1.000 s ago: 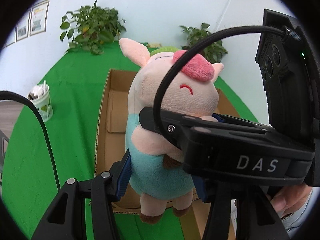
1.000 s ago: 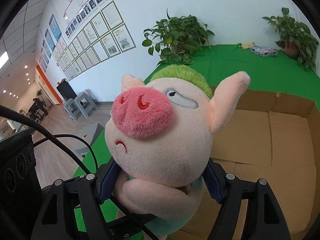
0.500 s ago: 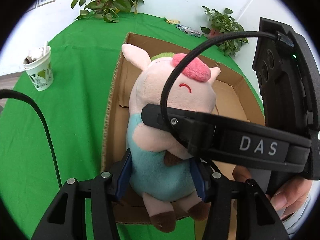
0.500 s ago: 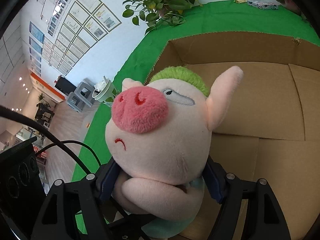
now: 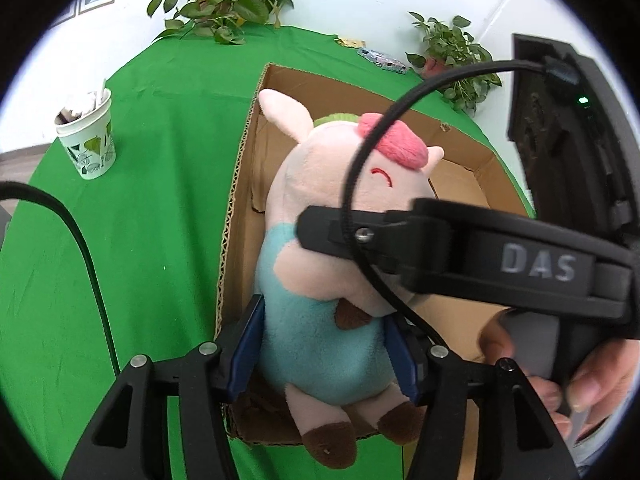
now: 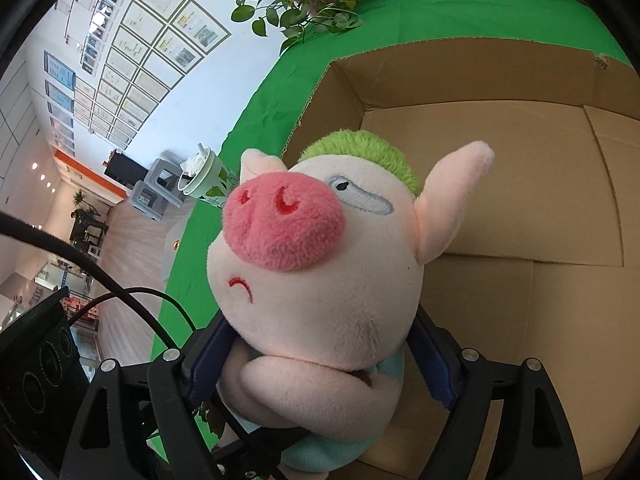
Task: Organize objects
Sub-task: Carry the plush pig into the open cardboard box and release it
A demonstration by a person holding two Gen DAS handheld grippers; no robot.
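The toy pig (image 5: pixel 320 312) is clamped at the belly by the left gripper (image 5: pixel 324 352) and under the head by the right gripper (image 6: pixel 320 360), and is held above the near end of the cardboard box (image 5: pixel 240 184). If one grip is released before the other, the pig could be tipped onto the box's near wall instead of inside. A paper cup (image 5: pixel 86 136) stands well left of the box, out of the way; only the dangling cable (image 5: pixel 360 184) is draped across the pig.

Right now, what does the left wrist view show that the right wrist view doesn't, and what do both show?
Only the left wrist view shows the plush pig's teal belly and brown-tipped feet, clamped in the left hand-held gripper, and the person's hand. Only the right wrist view shows the pig's eye and green hair, the right hand-held gripper clamped at its neck, and framed papers on the wall. Both show the open cardboard box, the paper cup and the green cloth.
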